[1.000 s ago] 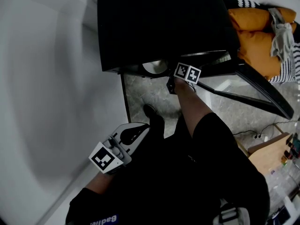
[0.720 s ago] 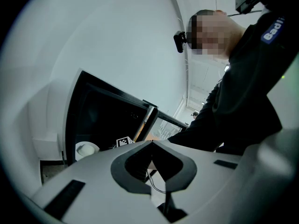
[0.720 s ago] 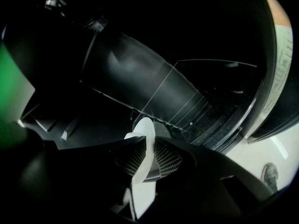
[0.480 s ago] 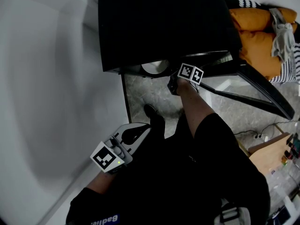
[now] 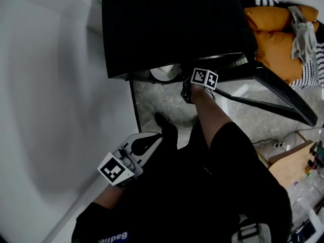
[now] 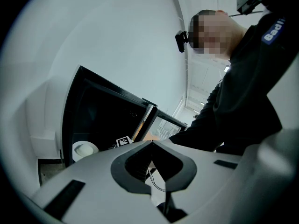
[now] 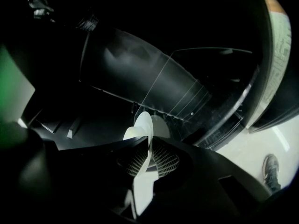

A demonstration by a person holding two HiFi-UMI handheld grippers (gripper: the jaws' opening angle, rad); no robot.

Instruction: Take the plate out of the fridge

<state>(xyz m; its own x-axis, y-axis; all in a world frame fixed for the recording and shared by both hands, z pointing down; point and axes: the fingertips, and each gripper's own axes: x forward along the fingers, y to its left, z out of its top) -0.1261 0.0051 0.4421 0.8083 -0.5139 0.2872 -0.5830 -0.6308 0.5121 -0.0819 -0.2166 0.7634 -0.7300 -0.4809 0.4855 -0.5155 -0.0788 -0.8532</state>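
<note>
Black fridge (image 5: 167, 24) stood against the white wall (image 5: 50, 85), its door (image 5: 273, 85) swung open to the right. The white plate (image 7: 142, 125) sat inside the fridge, at the front of the opening on the fridge's left side in the head view. The right gripper (image 7: 150, 148) reached into the opening with its marker cube just outside. Its jaws had just been closing and were clamped on the plate's near rim, which ran edge-on between the two ribbed pads. The rest of the plate stuck out beyond the tips over a clear shelf.

The left gripper (image 6: 152, 146) was held back low by the person's body, well apart from the fridge, jaws clenched together with nothing between them. The person's shoe (image 5: 163, 120) was on the grey marbled floor (image 5: 152, 97) in front of the fridge. Orange cushions (image 5: 273, 34) lay beyond the door.
</note>
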